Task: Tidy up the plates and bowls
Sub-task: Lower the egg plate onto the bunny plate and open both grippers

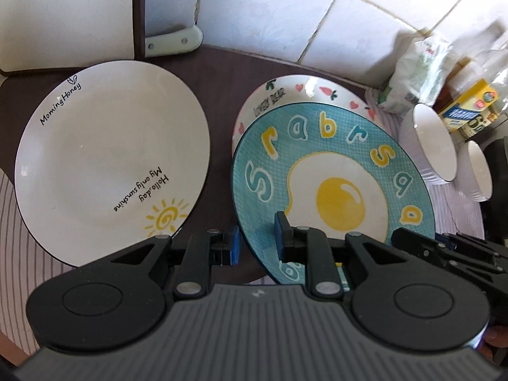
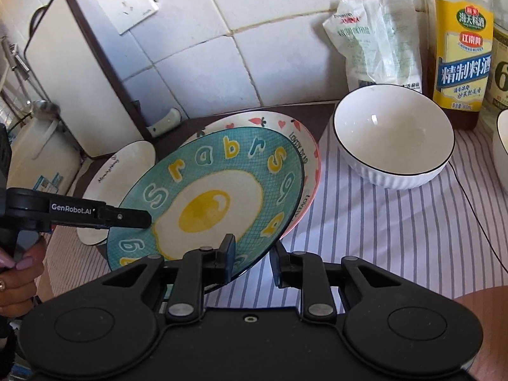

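Both the left gripper [image 1: 257, 243] and right gripper [image 2: 252, 262] have fingers apart astride the rim of the tilted blue fried-egg plate [image 2: 219, 197], mid-frame on the heart-rimmed plate [image 2: 312, 155], so it may slide off.

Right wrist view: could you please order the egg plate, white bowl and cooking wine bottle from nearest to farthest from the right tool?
1. Egg plate, its rim between the right tool fingers.
2. White bowl, ahead right.
3. Cooking wine bottle, by the wall.
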